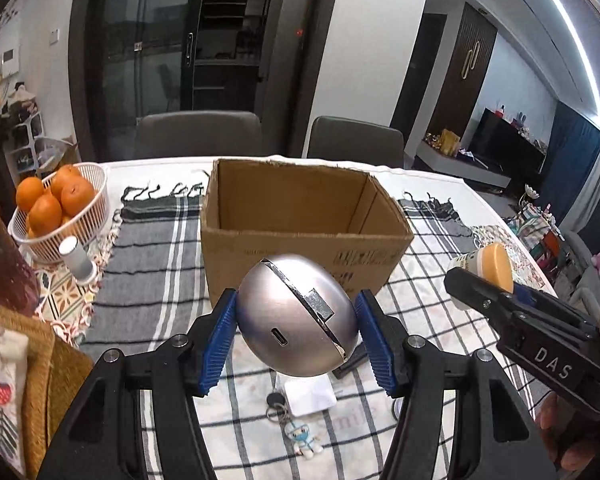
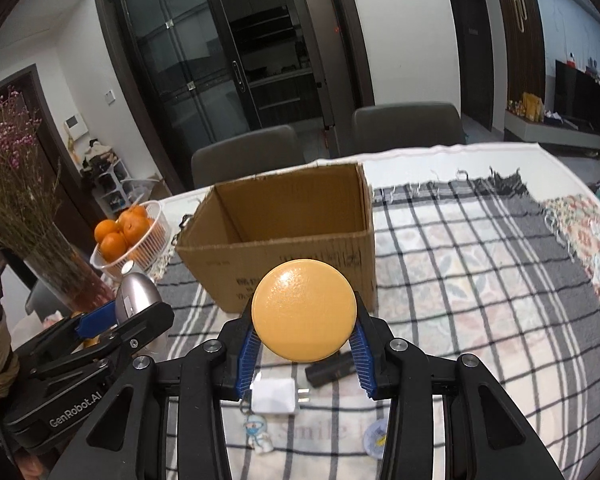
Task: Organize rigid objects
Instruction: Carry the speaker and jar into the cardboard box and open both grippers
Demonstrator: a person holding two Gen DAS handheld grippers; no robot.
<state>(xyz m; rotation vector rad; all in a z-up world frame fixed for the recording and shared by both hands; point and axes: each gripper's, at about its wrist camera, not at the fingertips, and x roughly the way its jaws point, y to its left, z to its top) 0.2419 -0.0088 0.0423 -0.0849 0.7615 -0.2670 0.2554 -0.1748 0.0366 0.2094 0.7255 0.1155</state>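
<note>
We find the left claw (image 1: 296,332) clamped on a silver egg (image 1: 296,316), held above the table (image 1: 440,312) before the open box (image 1: 304,224). The right claw (image 2: 304,344) grips a yellow-lidded jar (image 2: 304,310) beside it.

Left claw (image 1: 296,330) and right claw (image 2: 303,338) each clamp an object aloft.
</note>
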